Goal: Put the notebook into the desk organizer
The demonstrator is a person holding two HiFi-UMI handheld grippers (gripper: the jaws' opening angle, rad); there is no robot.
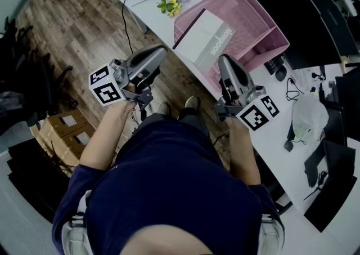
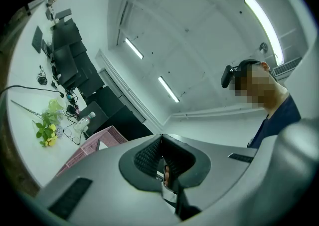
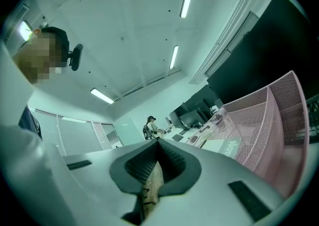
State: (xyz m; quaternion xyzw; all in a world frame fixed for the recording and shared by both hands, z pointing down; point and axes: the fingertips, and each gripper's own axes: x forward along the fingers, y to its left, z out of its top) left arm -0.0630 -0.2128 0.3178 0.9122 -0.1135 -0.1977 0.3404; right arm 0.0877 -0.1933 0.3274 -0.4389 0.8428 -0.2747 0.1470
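Desk [image 1: 270, 141]: white, its near edge running diagonally; wooden floor [image 1: 84, 28] lying open beside it.

Left gripper [image 1: 160, 51]: hanging over the floor, off the desk edge, jaws pressing together on nothing.

Right gripper [image 1: 225, 61]: hovering at the desk edge, near the organizer, jaws likewise meeting, empty.

Desk organizer [image 1: 264, 26]: pink mesh, sitting close to the desk edge, holding the notebook [image 1: 211, 37], which is leaning inside its larger compartment.

Flowers [image 1: 171, 0]: lying beyond the organizer.
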